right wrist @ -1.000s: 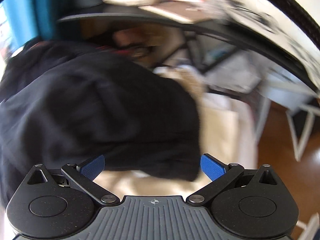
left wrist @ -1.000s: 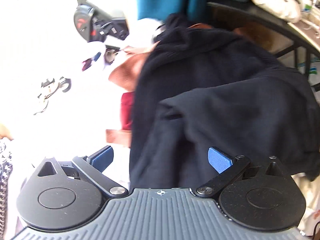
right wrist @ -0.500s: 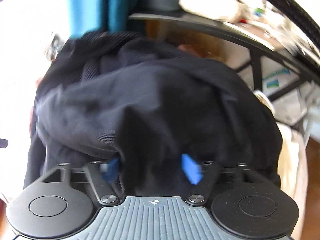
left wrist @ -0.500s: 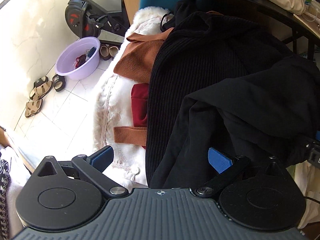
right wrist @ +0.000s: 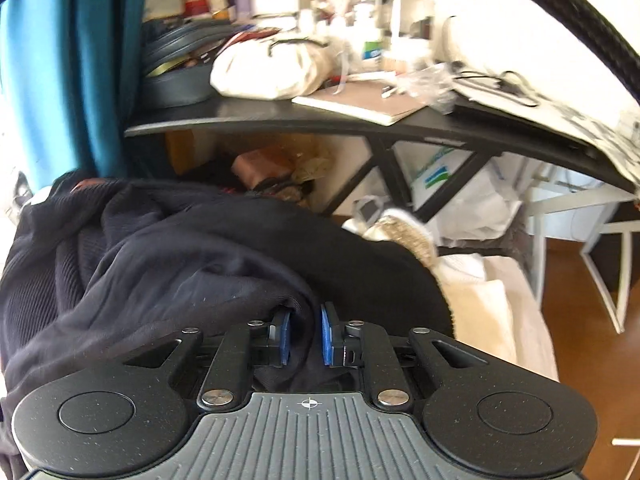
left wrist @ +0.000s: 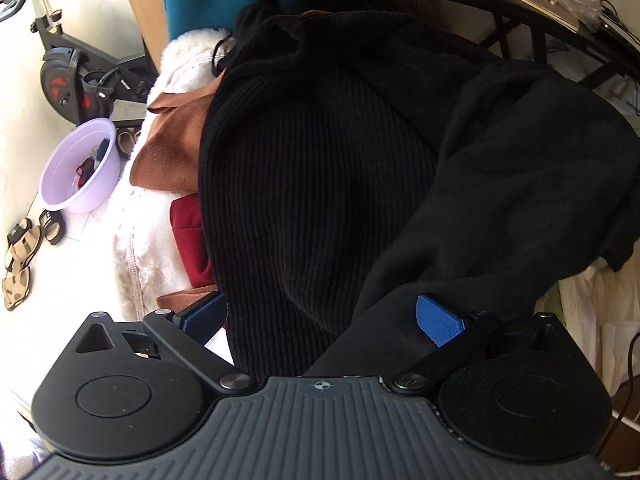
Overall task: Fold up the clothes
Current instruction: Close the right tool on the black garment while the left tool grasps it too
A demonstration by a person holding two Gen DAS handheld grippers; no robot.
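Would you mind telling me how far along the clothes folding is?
Nothing looks folded: the ribbed black sweater lies heaped over other clothes. In hand: the right gripper is closing on a bunch of the dark smooth garment. The left gripper is open. All folding remains.

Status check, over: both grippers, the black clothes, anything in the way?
Right gripper closing on dark garment. Left gripper open over ribbed black sweater. Clothes piled together, nothing folded.

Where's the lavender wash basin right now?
Left wrist view, far left: the lavender basin sits on the white floor, between the exercise bike and sandals.
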